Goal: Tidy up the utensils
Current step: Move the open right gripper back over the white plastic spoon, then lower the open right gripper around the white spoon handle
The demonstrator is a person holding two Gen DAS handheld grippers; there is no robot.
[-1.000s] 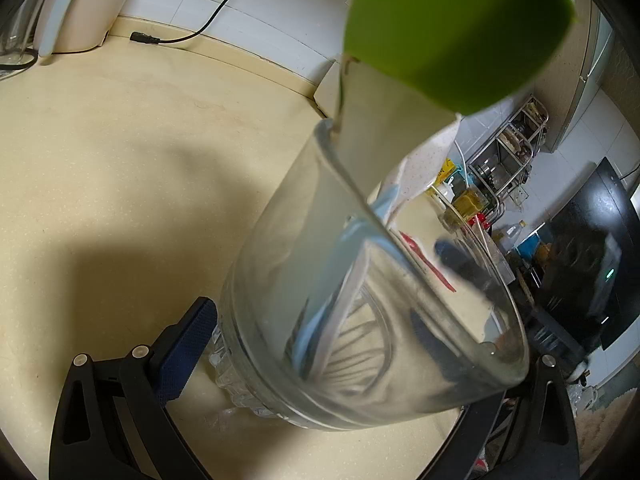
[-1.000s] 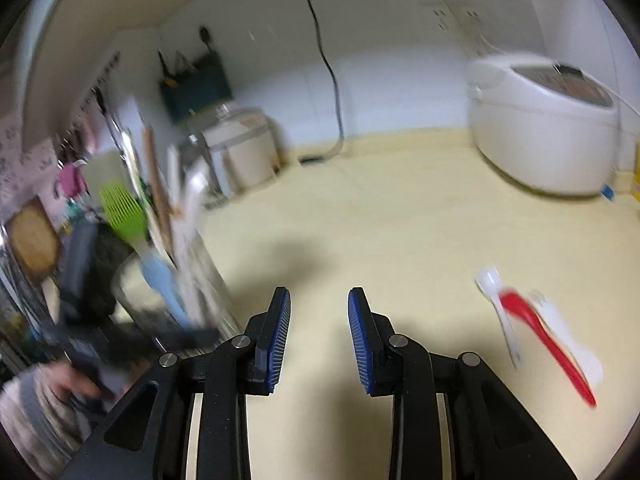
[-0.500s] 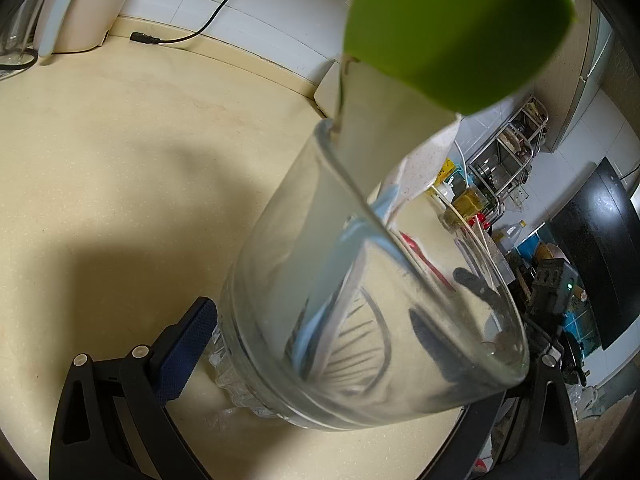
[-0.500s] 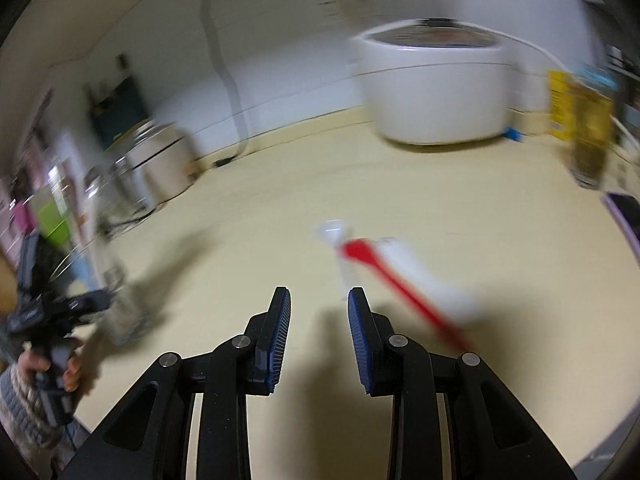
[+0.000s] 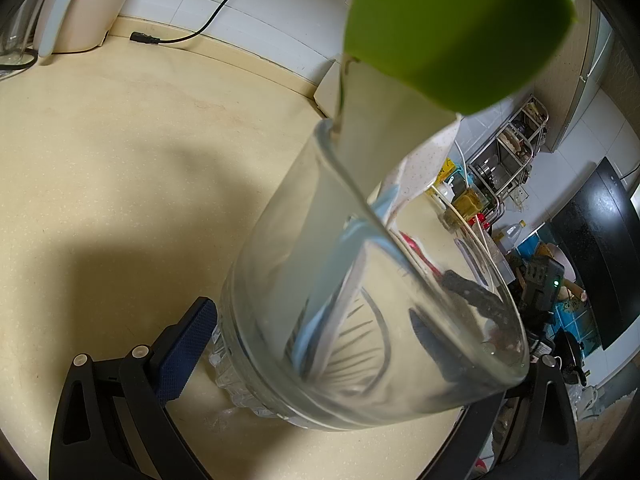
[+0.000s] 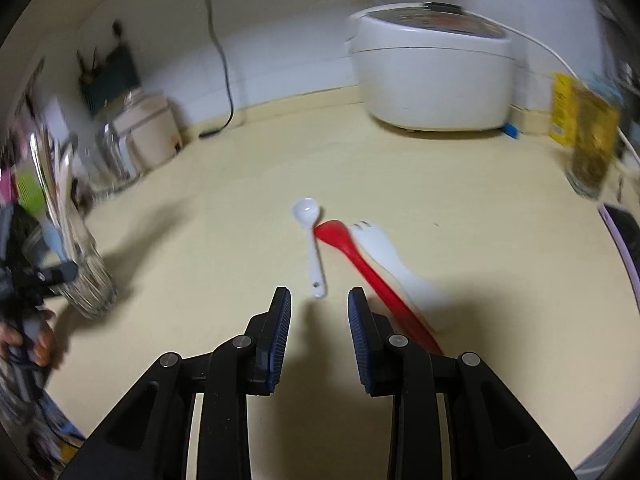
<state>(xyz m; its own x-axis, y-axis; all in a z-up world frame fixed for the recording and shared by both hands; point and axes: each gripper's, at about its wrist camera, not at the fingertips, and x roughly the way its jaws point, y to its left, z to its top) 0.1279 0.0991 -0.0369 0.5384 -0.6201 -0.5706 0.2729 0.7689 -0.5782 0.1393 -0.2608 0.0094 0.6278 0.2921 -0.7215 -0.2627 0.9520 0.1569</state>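
My left gripper (image 5: 360, 344) is shut on a clear glass tumbler (image 5: 360, 300) that stands on the beige counter (image 5: 120, 180). The glass holds several utensils, among them a green spatula (image 5: 456, 28) and a light blue handle (image 5: 344, 264). In the right wrist view the same glass (image 6: 76, 256) stands at the far left. My right gripper (image 6: 319, 306) is open and empty, just above the counter (image 6: 200, 240). A white spoon (image 6: 311, 240), a red spoon (image 6: 360, 260) and a white spork (image 6: 392, 260) lie just ahead of it.
A white rice cooker (image 6: 432, 80) stands at the back by the wall. A beige appliance (image 6: 148, 132) and a black cable (image 6: 224, 72) are at the back left. A yellow-labelled jar (image 6: 588, 148) stands at the right. A dish rack (image 5: 508, 156) is beyond the glass.
My right gripper has swung right, away from the glass, and now faces the three loose utensils from close by. The left gripper and glass have not moved.
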